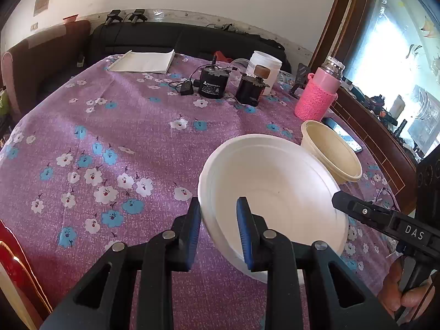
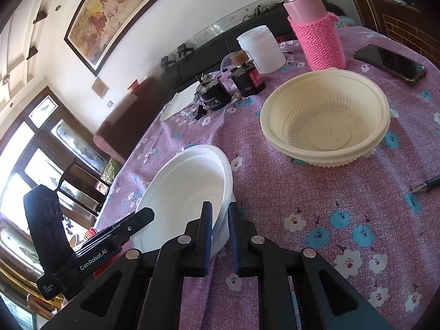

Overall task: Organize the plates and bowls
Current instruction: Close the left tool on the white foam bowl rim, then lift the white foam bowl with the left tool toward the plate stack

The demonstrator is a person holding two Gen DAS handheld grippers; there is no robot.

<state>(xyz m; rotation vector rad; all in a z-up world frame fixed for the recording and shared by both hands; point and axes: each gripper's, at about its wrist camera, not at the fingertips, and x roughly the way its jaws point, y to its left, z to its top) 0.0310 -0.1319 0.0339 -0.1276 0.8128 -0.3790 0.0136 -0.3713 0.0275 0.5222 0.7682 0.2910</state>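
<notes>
The task is at an early stage: judged from the present layout, no stacking or grouping of the dishes has been completed. The white bowl [image 1: 275, 192] stands tilted on the flowered tablecloth [image 1: 110, 137] near the table's front edge, toward its right-hand side in the left wrist view, and appears to consist of nested white pieces, since a double rim shows in the right wrist view. The left gripper [image 1: 218, 231] is nearly closed across the near-left rim of this bowl, one blue pad outside the wall and one inside; the outer pad touches the wall, though full clamping by both pads cannot be confirmed. The right gripper [image 2: 220, 233] is closed to its narrowest on the opposite rim of the same bowl, with the rim pinched between its fingers. The cream bowl [image 2: 327, 121] sits upright, untouched, farther back toward the right edge of the table, just in front of the pink flask [image 2: 316, 33] and apart from the white bowl. A phone [image 2: 390, 63] lies near the right edge, and a pen [image 2: 426, 187] lies at the right edge. Remaining work, as a judgement: lift or reposition the white bowl under the two-sided grip, then bring the white and cream bowls together into one orderly group. No separate flat plate can be identified.
</notes>
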